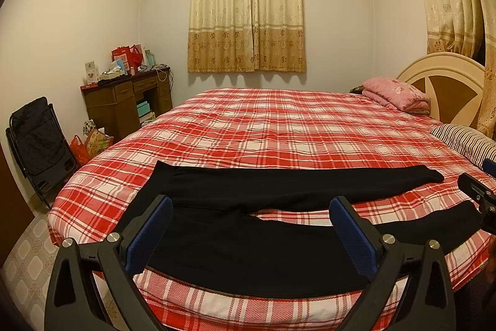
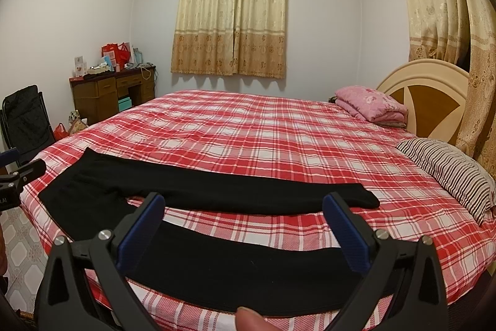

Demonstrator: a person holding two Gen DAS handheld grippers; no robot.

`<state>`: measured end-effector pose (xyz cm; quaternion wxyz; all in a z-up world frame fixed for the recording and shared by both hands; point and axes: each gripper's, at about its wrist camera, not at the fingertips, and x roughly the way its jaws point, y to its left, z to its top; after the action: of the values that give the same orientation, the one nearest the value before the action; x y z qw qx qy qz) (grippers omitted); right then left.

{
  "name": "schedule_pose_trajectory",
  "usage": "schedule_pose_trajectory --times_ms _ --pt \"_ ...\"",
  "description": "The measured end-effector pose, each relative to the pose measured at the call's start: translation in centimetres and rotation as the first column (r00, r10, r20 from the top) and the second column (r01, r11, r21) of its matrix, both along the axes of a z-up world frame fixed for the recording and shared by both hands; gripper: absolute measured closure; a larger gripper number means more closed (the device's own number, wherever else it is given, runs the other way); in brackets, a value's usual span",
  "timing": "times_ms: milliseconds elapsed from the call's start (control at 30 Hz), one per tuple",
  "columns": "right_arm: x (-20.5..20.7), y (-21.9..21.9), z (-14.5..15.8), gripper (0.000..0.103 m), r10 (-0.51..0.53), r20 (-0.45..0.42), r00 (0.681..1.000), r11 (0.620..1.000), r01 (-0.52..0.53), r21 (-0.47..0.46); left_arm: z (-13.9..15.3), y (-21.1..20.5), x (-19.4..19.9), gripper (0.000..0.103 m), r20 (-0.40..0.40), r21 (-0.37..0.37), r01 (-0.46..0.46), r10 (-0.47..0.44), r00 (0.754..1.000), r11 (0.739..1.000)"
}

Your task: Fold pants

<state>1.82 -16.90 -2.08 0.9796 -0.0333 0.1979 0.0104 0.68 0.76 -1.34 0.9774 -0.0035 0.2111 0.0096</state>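
Black pants (image 1: 248, 241) lie flat and spread near the front edge of a bed with a red plaid sheet (image 1: 279, 126), waist to the left, two legs running right in a V. My left gripper (image 1: 251, 213) is open and empty, above the waist end and the near leg. My right gripper (image 2: 243, 208) is open and empty, above the near leg (image 2: 248, 269); the far leg (image 2: 217, 188) lies beyond its fingertips. The right gripper shows at the right edge of the left wrist view (image 1: 479, 197), and the left gripper at the left edge of the right wrist view (image 2: 18, 179).
A pink folded quilt (image 1: 396, 95) and a striped pillow (image 2: 449, 172) lie by the headboard (image 2: 427, 95) on the right. A cluttered wooden desk (image 1: 127, 98) and a black folded chair (image 1: 37, 141) stand left of the bed. A fingertip (image 2: 251, 320) shows at the bottom edge.
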Motion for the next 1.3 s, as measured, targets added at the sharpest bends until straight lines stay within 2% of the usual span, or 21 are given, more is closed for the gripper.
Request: schedule_pose_trajectory --times_ms 700,1000,1167,1300 --pt "-0.1 0.2 -0.2 0.0 0.003 -0.008 1.0 1.0 -0.004 -0.012 -0.7 -0.1 0.5 0.001 -0.021 0.004 -0.004 0.005 1.0 1.0" --pt "0.6 0.9 -1.4 0.0 0.013 -0.039 0.999 1.0 -0.014 -0.025 -1.9 0.5 1.6 0.001 -0.052 -0.009 -0.009 0.008 0.999 1.0" --pt "1.2 1.2 -2.3 0.0 0.042 -0.074 0.996 0.998 -0.045 -0.035 -3.1 2.1 3.9 0.001 -0.069 0.014 -0.011 0.012 0.998 1.0" --pt "2.0 0.9 -3.2 0.0 0.06 -0.095 0.994 0.998 -0.062 -0.016 -4.0 7.3 8.8 0.001 -0.108 0.059 -0.11 0.116 0.987 0.992"
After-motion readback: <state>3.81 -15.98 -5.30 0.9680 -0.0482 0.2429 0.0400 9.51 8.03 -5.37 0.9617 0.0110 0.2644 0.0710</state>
